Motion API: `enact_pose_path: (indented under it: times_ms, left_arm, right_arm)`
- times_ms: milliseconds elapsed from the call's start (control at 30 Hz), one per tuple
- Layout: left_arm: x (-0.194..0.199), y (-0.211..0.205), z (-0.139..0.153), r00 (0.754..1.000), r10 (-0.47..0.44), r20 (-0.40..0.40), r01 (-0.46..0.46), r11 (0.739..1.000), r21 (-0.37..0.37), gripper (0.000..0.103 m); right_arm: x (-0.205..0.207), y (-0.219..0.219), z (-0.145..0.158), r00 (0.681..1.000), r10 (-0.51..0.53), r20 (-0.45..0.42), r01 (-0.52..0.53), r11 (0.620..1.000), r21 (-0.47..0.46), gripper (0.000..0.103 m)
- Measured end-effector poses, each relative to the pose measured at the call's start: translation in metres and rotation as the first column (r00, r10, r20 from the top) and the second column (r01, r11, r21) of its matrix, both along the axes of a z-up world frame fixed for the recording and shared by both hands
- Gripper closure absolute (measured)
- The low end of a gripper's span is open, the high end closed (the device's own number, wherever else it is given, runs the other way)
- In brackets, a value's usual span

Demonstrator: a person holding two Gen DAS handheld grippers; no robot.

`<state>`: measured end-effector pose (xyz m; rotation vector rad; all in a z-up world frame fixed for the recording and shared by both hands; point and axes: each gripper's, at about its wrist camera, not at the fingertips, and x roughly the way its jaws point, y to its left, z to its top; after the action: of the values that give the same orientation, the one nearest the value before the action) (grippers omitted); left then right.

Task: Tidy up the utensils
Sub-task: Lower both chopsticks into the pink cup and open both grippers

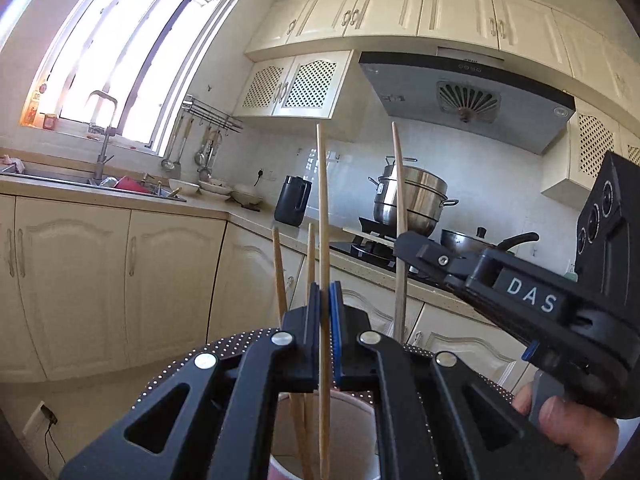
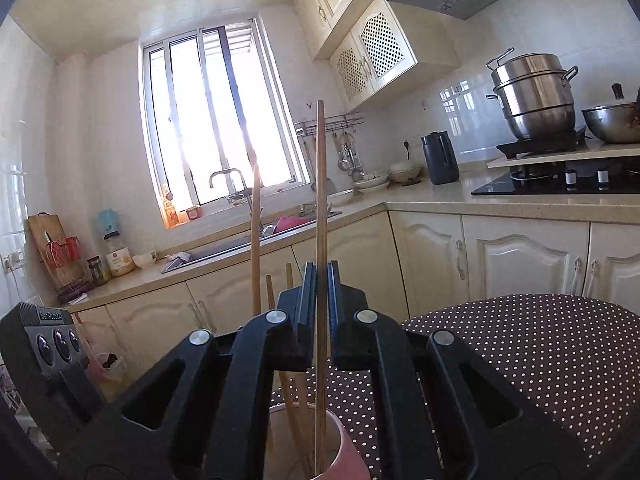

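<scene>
Kitchen, L-shaped counter with steamer pot point(image 2: 534, 94) on the hob; work happened over a polka-dot surface point(image 2: 540, 344), brown with white dots, apparently a padded stool or table top.

On it stood a pink cup point(image 2: 340, 446), serving as the chopstick holder. Two shorter chopsticks point(image 2: 289, 390) were already resting inside, leaning.

Left gripper point(image 1: 325, 304) was clenched on one long chopstick point(image 1: 323, 208), held upright, its lower end down inside the cup mouth. Right gripper point(image 2: 319, 284) likewise pinched a second long chopstick point(image 2: 320, 200), near vertical, tip reaching into the cup. Whether either tip touched the cup bottom could not be told; the gripper bodies hid the base.

Judgement: both sticks were close to release. Risks: the two grippers sat very near each other over one small opening, so a knock between them could skew a stick. Letting go while a tip was off the bottom could let the stick drop, bounce or tip the light cup. A tilted release might lever the resting pair out.
</scene>
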<state>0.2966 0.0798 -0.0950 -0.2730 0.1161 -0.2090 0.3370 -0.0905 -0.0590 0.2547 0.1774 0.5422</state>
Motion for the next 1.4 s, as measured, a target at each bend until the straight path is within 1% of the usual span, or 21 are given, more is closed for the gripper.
enact_pose_path:
  times_ms: [367, 667, 800, 933, 1067, 1100, 1133, 1167, 1200, 1267, 1300, 1333, 1400]
  left_arm:
    - [-0.021, 0.002, -0.019, 0.999, 0.001, -0.045, 0.000, 1.000, 0.021, 0.098]
    - [-0.036, -0.003, -0.029, 0.996, -0.007, -0.093, 0.013, 0.998, 0.056, 0.098]
    - [-0.040, -0.004, -0.033, 0.992, -0.009, -0.126, 0.018, 0.997, 0.072, 0.098]
    - [-0.045, -0.007, -0.032, 0.990, -0.002, -0.138, 0.015, 0.996, 0.091, 0.098]
    - [-0.050, -0.007, -0.030, 0.988, 0.000, -0.156, 0.015, 0.995, 0.098, 0.097]
    - [-0.052, -0.008, -0.030, 0.986, 0.001, -0.164, 0.016, 0.995, 0.102, 0.094]
    - [-0.054, -0.008, -0.029, 0.986, 0.005, -0.167, 0.013, 0.994, 0.106, 0.082]
    - [-0.056, -0.009, -0.028, 0.986, 0.012, -0.168, 0.006, 0.994, 0.109, 0.075]
    - [-0.059, -0.009, -0.027, 0.986, 0.018, -0.165, 0.001, 0.994, 0.110, 0.073]
    - [-0.062, -0.009, -0.024, 0.985, 0.019, -0.170, 0.000, 0.994, 0.113, 0.073]
    - [-0.065, -0.011, -0.022, 0.985, 0.022, -0.172, -0.002, 0.993, 0.118, 0.073]
    - [-0.067, -0.011, -0.021, 0.985, 0.023, -0.171, -0.002, 0.993, 0.120, 0.073]
    - [-0.072, -0.014, -0.017, 0.985, 0.028, -0.172, -0.006, 0.992, 0.128, 0.073]
  right_arm:
    - [-0.034, -0.001, -0.013, 0.999, 0.036, -0.010, -0.037, 0.998, -0.055, 0.097]
    - [-0.049, -0.002, -0.035, 0.997, 0.030, -0.073, -0.036, 0.995, -0.090, 0.097]
    - [-0.050, -0.003, -0.045, 0.993, 0.023, -0.115, -0.033, 0.995, -0.089, 0.097]
    - [-0.050, -0.004, -0.051, 0.987, 0.022, -0.157, -0.035, 0.996, -0.076, 0.096]
    - [-0.055, -0.005, -0.052, 0.985, 0.016, -0.172, -0.028, 0.997, -0.066, 0.096]
    - [-0.056, -0.005, -0.052, 0.984, 0.014, -0.177, -0.026, 0.997, -0.069, 0.096]
    - [-0.058, -0.006, -0.051, 0.984, 0.008, -0.180, -0.021, 0.997, -0.069, 0.095]
    - [-0.059, -0.007, -0.050, 0.983, 0.004, -0.183, -0.016, 0.998, -0.069, 0.092]
    - [-0.061, -0.008, -0.050, 0.982, -0.003, -0.187, -0.010, 0.998, -0.068, 0.090]
    - [-0.066, -0.012, -0.047, 0.983, -0.009, -0.185, -0.001, 0.998, -0.056, 0.078]
    - [-0.069, -0.014, -0.045, 0.983, -0.011, -0.182, 0.002, 0.999, -0.052, 0.076]
    - [-0.072, -0.016, -0.043, 0.984, -0.015, -0.177, 0.006, 0.999, -0.052, 0.074]
    - [-0.078, -0.019, -0.040, 0.985, -0.013, -0.172, 0.005, 0.999, -0.051, 0.074]
